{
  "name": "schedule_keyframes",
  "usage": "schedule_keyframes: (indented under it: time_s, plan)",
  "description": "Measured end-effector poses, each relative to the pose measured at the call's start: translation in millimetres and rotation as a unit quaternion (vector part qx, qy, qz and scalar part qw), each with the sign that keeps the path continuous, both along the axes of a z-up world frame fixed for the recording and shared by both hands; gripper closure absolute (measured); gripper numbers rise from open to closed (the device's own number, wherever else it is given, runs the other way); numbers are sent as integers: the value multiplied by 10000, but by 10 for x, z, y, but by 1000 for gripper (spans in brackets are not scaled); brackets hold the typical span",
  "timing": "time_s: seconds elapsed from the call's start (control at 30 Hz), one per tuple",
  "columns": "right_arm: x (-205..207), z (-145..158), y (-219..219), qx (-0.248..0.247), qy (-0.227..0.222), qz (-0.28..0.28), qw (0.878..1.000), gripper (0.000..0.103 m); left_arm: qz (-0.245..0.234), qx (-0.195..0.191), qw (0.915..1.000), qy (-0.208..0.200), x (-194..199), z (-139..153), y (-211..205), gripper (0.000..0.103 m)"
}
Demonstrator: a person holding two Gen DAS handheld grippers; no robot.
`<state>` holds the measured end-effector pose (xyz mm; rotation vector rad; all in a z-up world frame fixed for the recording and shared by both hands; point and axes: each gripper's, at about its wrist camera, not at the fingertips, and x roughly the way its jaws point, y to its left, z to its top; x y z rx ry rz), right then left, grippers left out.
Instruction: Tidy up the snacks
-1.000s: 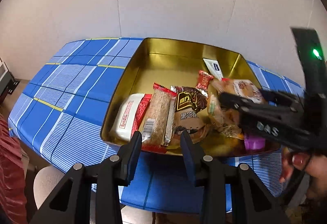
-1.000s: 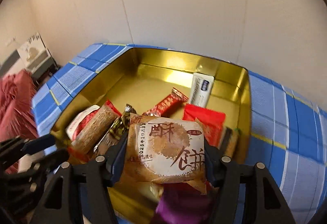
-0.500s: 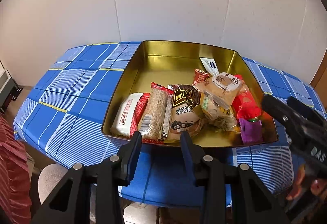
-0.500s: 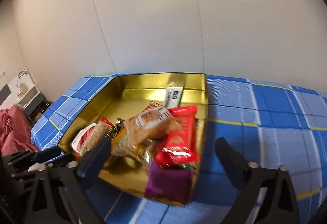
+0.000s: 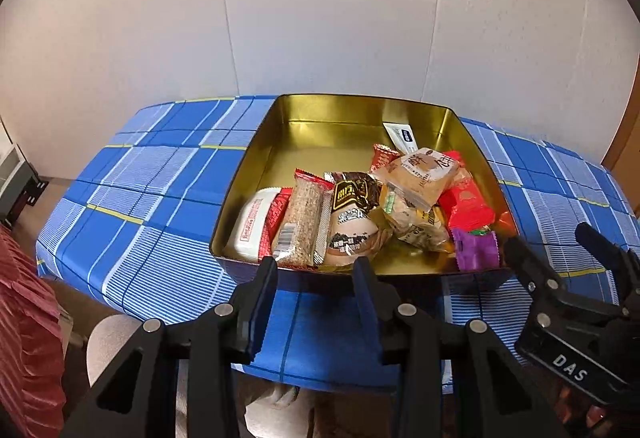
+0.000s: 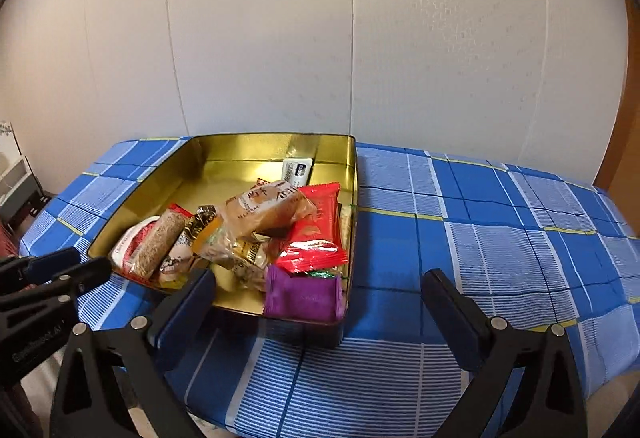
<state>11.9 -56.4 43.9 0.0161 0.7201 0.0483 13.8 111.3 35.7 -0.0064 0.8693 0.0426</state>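
Note:
A gold tin [image 5: 256, 158] [image 6: 353, 174] sits on the blue plaid table, holding several wrapped snacks. A tan pastry packet [image 5: 424, 174] [image 6: 264, 210] lies on top of the pile, with a red packet [image 5: 468, 202] [image 6: 316, 234], a purple packet [image 5: 476, 250] [image 6: 304, 296] and a grain bar [image 5: 304, 222] [image 6: 158, 242] around it. My left gripper [image 5: 316, 278] is open and empty at the tin's near edge. My right gripper [image 6: 320, 298] is wide open and empty, in front of the tin's near right corner; it also shows in the left wrist view [image 5: 556, 254].
The blue plaid tablecloth [image 6: 500, 238] stretches to the right of the tin and to the left [image 5: 152, 178]. A white wall stands behind. A red cloth [image 5: 24, 318] and a small shelf [image 5: 16, 178] lie off the table's left.
My right gripper opened and let the tan pastry packet drop onto the pile in the tin, then drew back toward the table's near edge. My left gripper stayed put.

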Motion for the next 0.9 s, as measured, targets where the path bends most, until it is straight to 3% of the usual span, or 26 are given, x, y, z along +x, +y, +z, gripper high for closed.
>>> schedule_keyframes:
  time_s: [0.9]
  plan:
    - [28,-28,10,44,96,3,9999,0,-157,55,9999,-31,-94,-20,-120,64]
